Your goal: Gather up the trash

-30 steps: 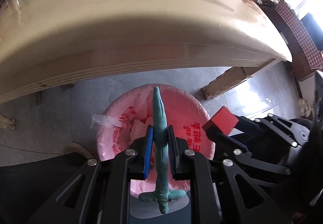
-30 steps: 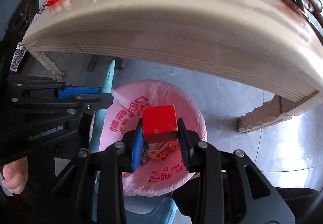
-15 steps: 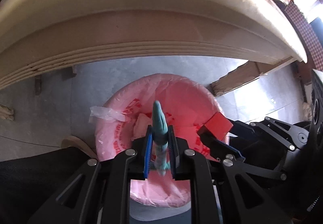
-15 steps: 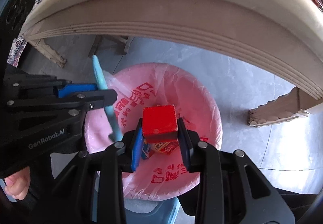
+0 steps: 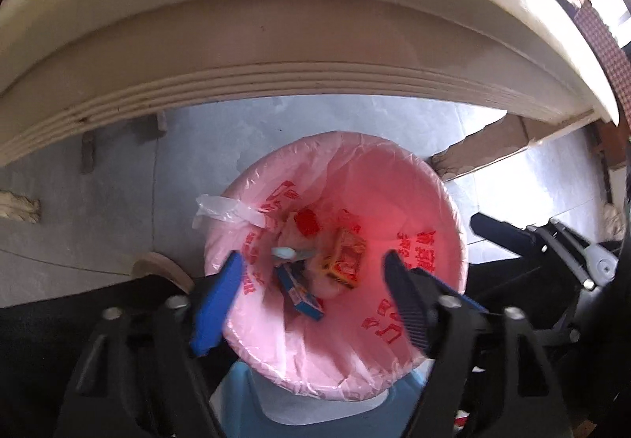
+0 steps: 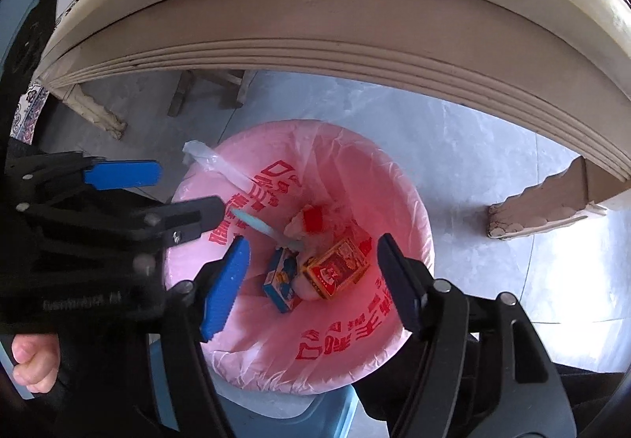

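Observation:
A bin lined with a pink bag point(image 5: 426, 201) point(image 6: 394, 181) stands on the floor under the table edge. Inside lie a red block point(image 5: 307, 221) point(image 6: 313, 219), a teal toothbrush-like stick point(image 5: 290, 252) point(image 6: 260, 223), a red-yellow carton point(image 5: 343, 258) point(image 6: 337, 268) and a blue box point(image 5: 299, 290) point(image 6: 282, 280). My left gripper point(image 5: 311, 300) is open and empty above the bin; it also shows in the right wrist view point(image 6: 157, 193). My right gripper point(image 6: 311, 284) is open and empty above the bin.
The cream table edge point(image 5: 276, 55) point(image 6: 335, 31) overhangs the bin closely. A table foot point(image 5: 485, 158) point(image 6: 544, 205) rests on the grey tiled floor to the right. A blue stool point(image 5: 276, 410) point(image 6: 276, 414) sits below the bin.
Both grippers opened. The teal stick dropped from the left gripper and the red block from the right; both now lie in the bin.

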The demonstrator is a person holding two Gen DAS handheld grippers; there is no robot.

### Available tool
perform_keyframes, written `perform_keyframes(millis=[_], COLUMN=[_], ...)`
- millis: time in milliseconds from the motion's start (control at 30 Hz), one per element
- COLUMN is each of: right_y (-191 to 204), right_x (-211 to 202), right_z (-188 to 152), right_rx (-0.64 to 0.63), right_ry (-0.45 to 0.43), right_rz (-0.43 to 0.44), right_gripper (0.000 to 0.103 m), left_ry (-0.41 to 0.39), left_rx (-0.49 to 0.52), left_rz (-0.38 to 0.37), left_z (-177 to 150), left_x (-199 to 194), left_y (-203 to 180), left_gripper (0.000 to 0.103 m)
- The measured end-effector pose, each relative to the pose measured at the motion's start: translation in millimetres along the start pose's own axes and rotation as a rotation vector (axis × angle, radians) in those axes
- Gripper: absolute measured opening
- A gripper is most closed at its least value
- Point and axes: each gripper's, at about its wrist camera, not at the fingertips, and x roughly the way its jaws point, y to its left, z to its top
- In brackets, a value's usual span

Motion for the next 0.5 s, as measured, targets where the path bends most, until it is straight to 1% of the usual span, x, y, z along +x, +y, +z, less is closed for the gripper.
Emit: perform_keyframes(millis=[100,267,367,400,500], right_y=[1.5,0.3,-2.0,-2.3,-5.8], right_x=[-0.9,-12.5,-29.9,-35.9,-60.7], right_z=[-3.2,-8.4,-13.4,-14.5,-19.3], right_rx=[-0.007,0.004,0.018,0.023,0.053], right_ry=[0.0,-0.022,-0.051,-0.062,-0.112], right_rz=[-0.021,-0.04,-0.067,-0.084,-0.127], right_gripper=[0.066,0.067,0.067,0.067,0.068], left_ry=[0.004,-0.01,-0.069,-0.093,-0.161], left_rx=[0.011,0.006,0.004,0.009,0.01], left_rz=[0.037,0.074,0.106,0.099,0.112], left_z=[-0.7,-3.3,-4.5,-6.1,-12.0], left_x=[-0.1,-11.3,-33.3,-44.5,-74.4], left_y=[-1.6,-2.0,-4.9,-7.0,-15.6], left_gripper=[0.083,0.083,0.083,0.083,0.083])
